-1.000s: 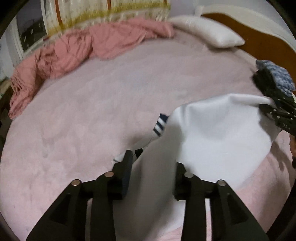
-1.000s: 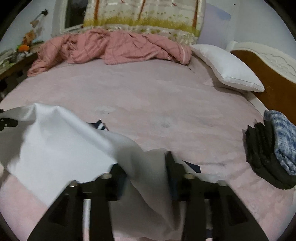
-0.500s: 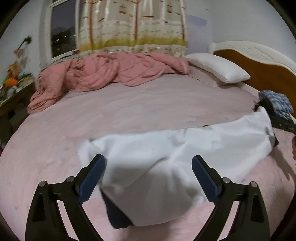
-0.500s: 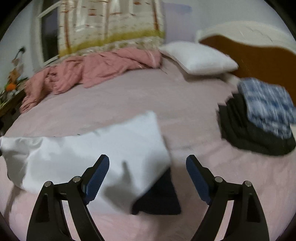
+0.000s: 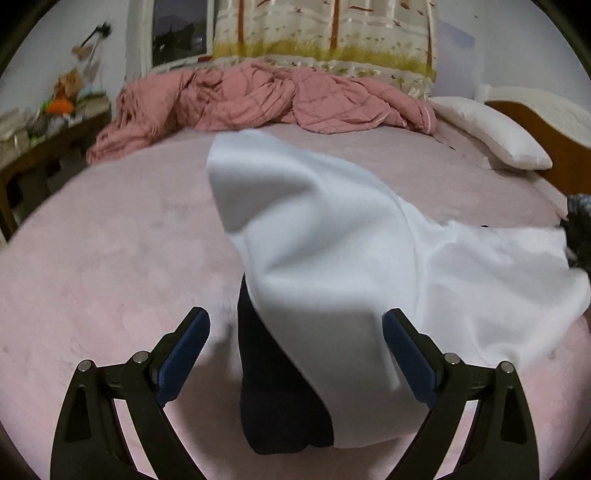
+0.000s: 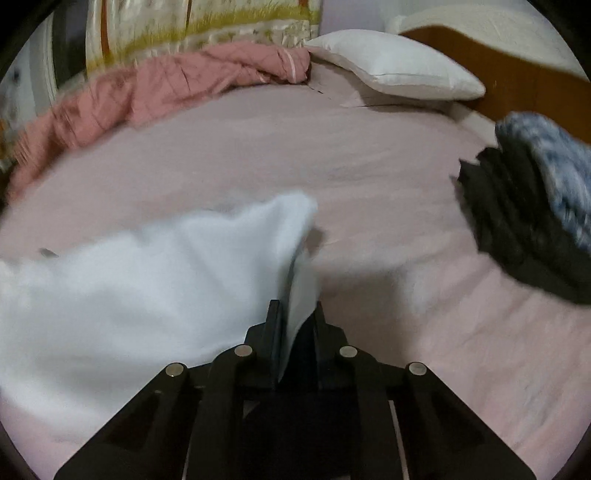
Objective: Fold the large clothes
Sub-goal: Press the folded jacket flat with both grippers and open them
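Step in hand, as I read it: re-gripping the white garment (image 5: 332, 258) for the next fold. It lies partly spread on the pink bed (image 5: 92, 258), centre to right of the left-wrist view, w/ one edge raised in a blurred peak at centre frame; a dark navy part (image 5: 273, 398) of it shows underneath, bottom centre.

Left gripper (image 5: 295, 354): jaws wide, nothing pinched. The cloth's near edge sits between them but the blue pads (image 5: 184, 354) aren't touching it.

Right gripper (image 6: 295, 314): jaws narrow and closing, w/ a white edge of the garment (image 6: 129, 288) caught between them at bottom centre of the right-wrist view. Rest of the cloth spreads to lower left of that frame.

Next move prob calls for: left jaws to close on the near edge/corner, both layers (white + navy) if possible, so the 2 grippers can lift together and keep the fabric taut. Cloth is soft and slippery-looking; a shallow bite could slip.

Around:
- stack of dark clothes (image 6: 517, 229) w/ a blue-white checked piece (image 6: 550, 162) on top, right side of the right-wrist view, near the garment's right end. Could get in the way of a fold toward that side.
- crumpled pink quilt (image 5: 266, 99) along the top, well apart.
- white pillow (image 6: 399, 70) upper right, by the wooden headboard (image 6: 517, 77).
- curtain (image 5: 325, 29) and window behind; cluttered side table (image 5: 44, 125) upper left.

Middle of the bed is free for laying the fold.
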Action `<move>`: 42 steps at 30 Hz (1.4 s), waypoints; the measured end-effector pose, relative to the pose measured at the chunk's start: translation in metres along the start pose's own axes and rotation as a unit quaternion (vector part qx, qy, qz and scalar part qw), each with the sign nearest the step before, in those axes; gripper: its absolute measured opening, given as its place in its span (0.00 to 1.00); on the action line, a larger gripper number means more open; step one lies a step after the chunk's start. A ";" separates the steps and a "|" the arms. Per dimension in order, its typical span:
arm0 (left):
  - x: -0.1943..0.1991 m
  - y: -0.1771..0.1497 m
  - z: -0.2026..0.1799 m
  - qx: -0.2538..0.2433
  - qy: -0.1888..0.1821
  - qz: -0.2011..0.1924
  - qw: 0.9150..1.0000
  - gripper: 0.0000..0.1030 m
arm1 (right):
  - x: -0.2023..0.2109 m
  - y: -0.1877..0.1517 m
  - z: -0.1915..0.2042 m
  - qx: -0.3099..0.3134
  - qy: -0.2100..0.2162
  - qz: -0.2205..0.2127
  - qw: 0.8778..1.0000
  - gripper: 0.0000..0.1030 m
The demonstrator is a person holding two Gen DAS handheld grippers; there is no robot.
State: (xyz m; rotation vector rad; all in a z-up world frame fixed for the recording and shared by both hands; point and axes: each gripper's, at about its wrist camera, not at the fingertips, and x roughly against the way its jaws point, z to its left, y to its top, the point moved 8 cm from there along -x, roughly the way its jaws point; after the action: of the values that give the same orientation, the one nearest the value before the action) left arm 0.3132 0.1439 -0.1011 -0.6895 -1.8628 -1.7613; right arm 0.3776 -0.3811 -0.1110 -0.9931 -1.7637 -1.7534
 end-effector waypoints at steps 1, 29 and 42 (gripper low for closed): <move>-0.001 -0.002 0.000 0.001 -0.004 0.003 1.000 0.92 | -0.006 -0.004 0.002 0.005 -0.013 -0.001 1.000 0.15; -0.005 -0.006 -0.092 -0.014 -0.071 0.030 0.997 0.92 | 0.061 -0.060 0.100 0.063 0.083 -0.032 0.994 1.00; 0.012 -0.004 -0.086 -0.027 -0.025 -0.032 0.999 0.99 | 0.078 -0.059 0.092 0.053 0.064 -0.069 0.994 1.00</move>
State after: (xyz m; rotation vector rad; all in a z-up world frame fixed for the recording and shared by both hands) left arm 0.3014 0.0581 -0.0913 -0.7066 -1.8964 -1.8568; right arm 0.2990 -0.2728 -0.0980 -0.7139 -1.8608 -1.7433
